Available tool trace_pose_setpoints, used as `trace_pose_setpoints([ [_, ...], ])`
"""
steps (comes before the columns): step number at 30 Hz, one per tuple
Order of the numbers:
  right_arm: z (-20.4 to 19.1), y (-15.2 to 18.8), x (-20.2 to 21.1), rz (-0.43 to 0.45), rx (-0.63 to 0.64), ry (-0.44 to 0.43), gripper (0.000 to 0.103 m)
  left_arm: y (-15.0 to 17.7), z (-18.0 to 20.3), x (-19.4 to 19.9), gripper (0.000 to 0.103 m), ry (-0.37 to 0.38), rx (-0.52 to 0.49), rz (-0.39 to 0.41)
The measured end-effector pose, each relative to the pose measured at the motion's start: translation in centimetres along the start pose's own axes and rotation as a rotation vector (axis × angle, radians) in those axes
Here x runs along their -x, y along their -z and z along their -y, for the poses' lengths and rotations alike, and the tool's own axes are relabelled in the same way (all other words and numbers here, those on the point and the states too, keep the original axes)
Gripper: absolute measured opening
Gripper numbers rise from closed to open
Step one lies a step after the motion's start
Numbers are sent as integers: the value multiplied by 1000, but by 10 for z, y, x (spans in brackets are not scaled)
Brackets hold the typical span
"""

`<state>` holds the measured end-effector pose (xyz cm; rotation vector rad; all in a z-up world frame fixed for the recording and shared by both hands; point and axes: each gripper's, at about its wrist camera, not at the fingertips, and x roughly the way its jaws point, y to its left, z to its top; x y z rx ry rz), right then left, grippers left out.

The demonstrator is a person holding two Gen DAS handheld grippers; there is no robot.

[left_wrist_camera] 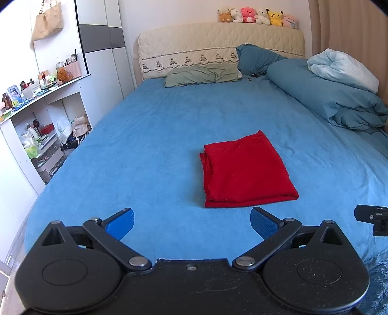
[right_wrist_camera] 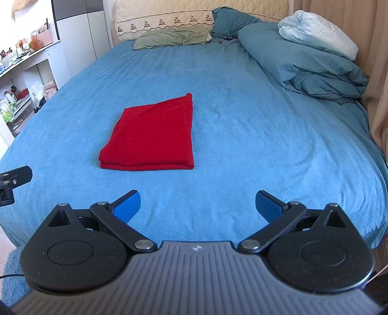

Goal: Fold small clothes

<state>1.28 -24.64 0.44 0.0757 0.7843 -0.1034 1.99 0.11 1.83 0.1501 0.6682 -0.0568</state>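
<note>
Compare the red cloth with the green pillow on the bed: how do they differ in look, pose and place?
The red cloth is folded flat in neat layers; the green pillow is rumpled and puffy. The cloth lies mid-bed, near the open grippers; the pillow sits against the headboard. Both rest on the blue sheet, untouched.

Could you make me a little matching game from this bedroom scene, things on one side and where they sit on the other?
Things:
1. red folded cloth
2. plush toys
3. green pillow
4. white quilt

Places:
A. on top of the headboard
B. flat against the headboard's foot
C. middle of the blue sheet
D. on the rolled teal duvet

Pairs: 1-C, 2-A, 3-B, 4-D
</note>
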Motion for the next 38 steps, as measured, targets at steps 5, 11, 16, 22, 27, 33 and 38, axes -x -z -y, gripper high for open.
trace_pose_setpoints([
  [5, 0, 0, 0, 2, 2, 0, 103, -1, 1, 0, 103, 2, -2, 1],
  [11, -1, 0, 0, 2, 0, 0, 103, 0, 2, 0, 103, 2, -6, 1],
  [16, -3, -1, 2, 5, -1, 1, 103, 0, 2, 0, 103, 3, -5, 2],
  [22, -6, -1, 4, 6, -5, 3, 103, 0, 1, -1, 103, 4, -4, -1],
  [27, -6, -2, 4, 8, -4, 5, 103, 0, 1, 0, 103, -6, -4, 1],
  [33, -8, -1, 5, 8, -6, 5, 103, 0, -1, 0, 103, 8, 16, 0],
  [38, -8, -1, 5, 9, -6, 4, 103, 2, 0, 1, 103, -3, 11, 17],
])
